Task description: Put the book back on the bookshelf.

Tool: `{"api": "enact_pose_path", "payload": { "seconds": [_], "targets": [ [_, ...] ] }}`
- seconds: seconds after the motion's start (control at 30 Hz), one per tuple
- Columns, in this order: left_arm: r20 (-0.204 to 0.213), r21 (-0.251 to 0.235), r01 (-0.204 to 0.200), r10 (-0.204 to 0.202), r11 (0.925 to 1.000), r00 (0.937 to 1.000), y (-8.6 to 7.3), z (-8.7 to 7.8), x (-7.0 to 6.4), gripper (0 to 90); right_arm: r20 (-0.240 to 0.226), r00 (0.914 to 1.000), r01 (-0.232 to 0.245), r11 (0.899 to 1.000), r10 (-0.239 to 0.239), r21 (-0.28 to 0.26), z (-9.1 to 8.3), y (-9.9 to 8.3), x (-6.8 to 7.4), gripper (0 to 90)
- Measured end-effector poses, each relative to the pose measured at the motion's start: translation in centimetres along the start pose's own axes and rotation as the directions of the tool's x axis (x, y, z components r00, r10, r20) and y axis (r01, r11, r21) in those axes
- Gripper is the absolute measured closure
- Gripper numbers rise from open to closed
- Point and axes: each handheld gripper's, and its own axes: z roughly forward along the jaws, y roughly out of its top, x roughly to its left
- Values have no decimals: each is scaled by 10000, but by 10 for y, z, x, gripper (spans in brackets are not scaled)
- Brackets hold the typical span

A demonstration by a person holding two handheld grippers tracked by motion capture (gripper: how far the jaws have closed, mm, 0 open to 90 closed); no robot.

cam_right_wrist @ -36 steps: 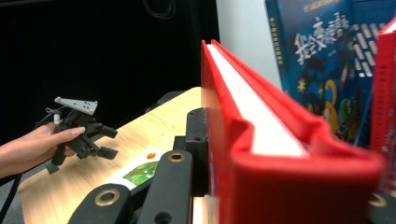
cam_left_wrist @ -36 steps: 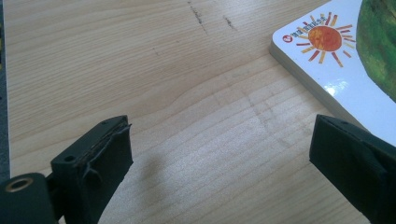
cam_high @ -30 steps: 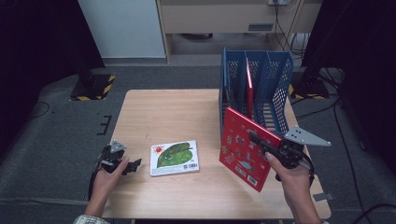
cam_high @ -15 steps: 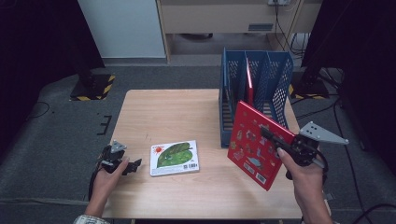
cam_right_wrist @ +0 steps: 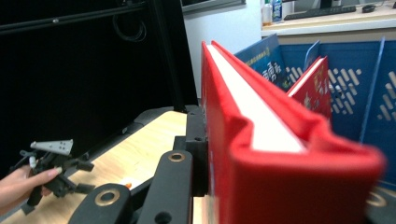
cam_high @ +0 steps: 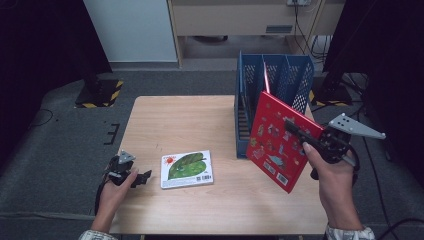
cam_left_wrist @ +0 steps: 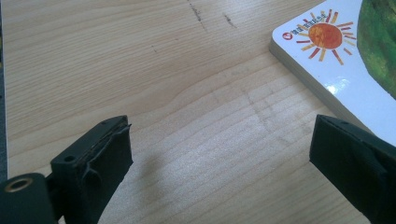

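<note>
Item 1, red book [cam_high: 276, 140]: we hold it clamped in the right gripper [cam_high: 300, 132], tilted just near of the blue rack [cam_high: 274, 75], and should upright it over a free slot; left gripper [cam_high: 135, 176] rests wide open.

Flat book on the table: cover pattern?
White book with a green leaf and an orange sun; clearest in the high view.

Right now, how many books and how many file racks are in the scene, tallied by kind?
Red books: 2, one held in the right gripper as the red book, one standing in the rack
White book with green leaf cover: 1
Blue file rack: 1
Total: 4
</note>
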Motion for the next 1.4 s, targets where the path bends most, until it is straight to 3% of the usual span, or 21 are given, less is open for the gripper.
{"api": "enact_pose_path", "payload": {
  "seconds": [0.4, 0.8, 1.4],
  "targets": [
    [-4, -30, 22, -22, 10000, 10000, 0, 0, 0, 50, 644, 9979, 59, 10000, -55, -60, 8, 19, -14, 797],
    [-35, -55, 54, -55, 10000, 10000, 0, -1, 1, 50, 1215, 9922, 290, 9996, -288, -2, 5, 25, -19, 798],
    [-57, -117, 113, -114, 9999, 9999, 0, -2, 2, 50, 1914, 9812, 248, 9997, -231, -64, 5, 35, -32, 798]
  ]
}}
